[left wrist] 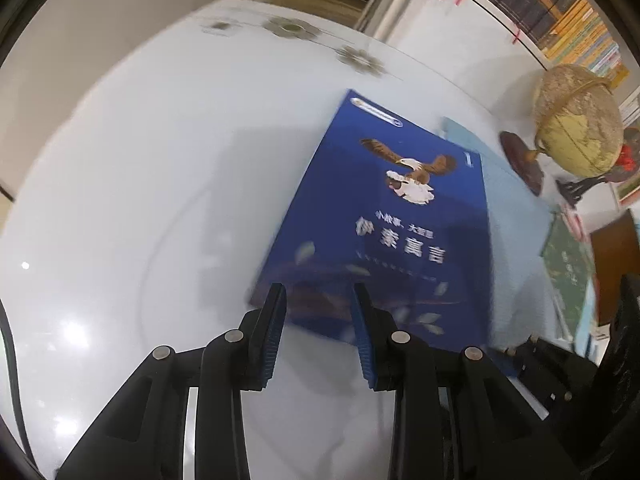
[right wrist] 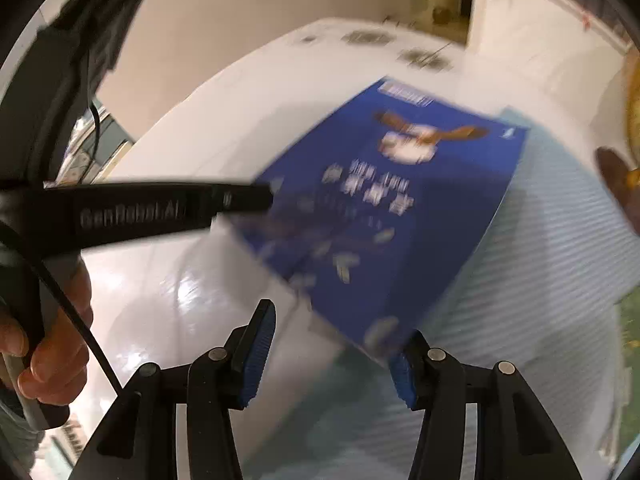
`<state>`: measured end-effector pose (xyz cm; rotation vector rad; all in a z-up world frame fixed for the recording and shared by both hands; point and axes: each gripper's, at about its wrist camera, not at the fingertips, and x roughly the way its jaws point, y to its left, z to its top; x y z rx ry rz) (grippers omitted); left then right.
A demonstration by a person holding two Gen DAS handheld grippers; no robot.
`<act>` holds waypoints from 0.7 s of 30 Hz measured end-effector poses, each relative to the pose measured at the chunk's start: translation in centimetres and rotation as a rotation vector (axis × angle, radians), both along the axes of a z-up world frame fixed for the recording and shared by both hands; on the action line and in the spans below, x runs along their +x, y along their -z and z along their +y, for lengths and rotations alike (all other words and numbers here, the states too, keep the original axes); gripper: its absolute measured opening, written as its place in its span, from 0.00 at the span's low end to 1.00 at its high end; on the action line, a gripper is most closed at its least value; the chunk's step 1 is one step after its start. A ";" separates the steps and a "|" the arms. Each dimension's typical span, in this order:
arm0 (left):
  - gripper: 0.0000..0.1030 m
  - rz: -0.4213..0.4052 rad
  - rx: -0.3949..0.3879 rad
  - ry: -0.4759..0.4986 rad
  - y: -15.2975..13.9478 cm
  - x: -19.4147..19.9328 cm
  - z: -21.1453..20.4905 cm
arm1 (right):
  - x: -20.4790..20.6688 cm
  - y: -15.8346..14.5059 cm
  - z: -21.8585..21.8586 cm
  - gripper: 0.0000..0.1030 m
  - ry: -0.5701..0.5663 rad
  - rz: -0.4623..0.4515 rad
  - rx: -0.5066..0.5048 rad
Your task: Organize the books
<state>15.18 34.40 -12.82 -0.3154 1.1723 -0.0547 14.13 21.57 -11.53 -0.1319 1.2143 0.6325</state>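
A dark blue book (left wrist: 400,216) with an eagle on its cover lies askew on a pale blue striped book (left wrist: 516,216) on the white table (left wrist: 140,160). My left gripper (left wrist: 318,288) hovers at the blue book's near left corner. Its jaws stand narrowly apart, and the cover shows flat behind both of them, not pinched. In the right wrist view the blue book (right wrist: 392,200) is blurred, and the left gripper (right wrist: 266,198) reaches in from the left to its corner. My right gripper (right wrist: 340,320) is open wide, and the book's near corner sits just inside its right finger (right wrist: 404,372).
A globe (left wrist: 576,120) on a dark stand sits at the table's right, with a green book (left wrist: 568,264) below it. Shelves of books (left wrist: 560,4) fill the far right. A hand (right wrist: 52,352) holds the left device. Bare tabletop stretches to the left.
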 end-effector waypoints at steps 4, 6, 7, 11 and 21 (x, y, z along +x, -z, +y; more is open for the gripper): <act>0.28 0.021 -0.007 0.031 0.5 -0.5 -0.4 | -1.1 0.3 -1.4 0.50 0.017 0.017 0.026; 0.28 0.027 -0.014 0.078 0.7 -0.5 -1.9 | -1.0 0.5 -3.3 0.50 0.077 0.055 0.076; 0.28 0.029 -0.020 0.101 0.8 -0.3 -2.8 | -0.9 0.6 -4.4 0.47 0.111 0.081 0.129; 0.28 0.050 -0.027 0.222 1.2 0.0 -6.5 | -0.4 0.2 -6.0 0.43 0.177 0.104 0.152; 0.28 0.035 0.151 0.298 0.7 -2.4 -8.1 | 1.7 -1.3 -8.5 0.44 0.257 -0.060 -0.067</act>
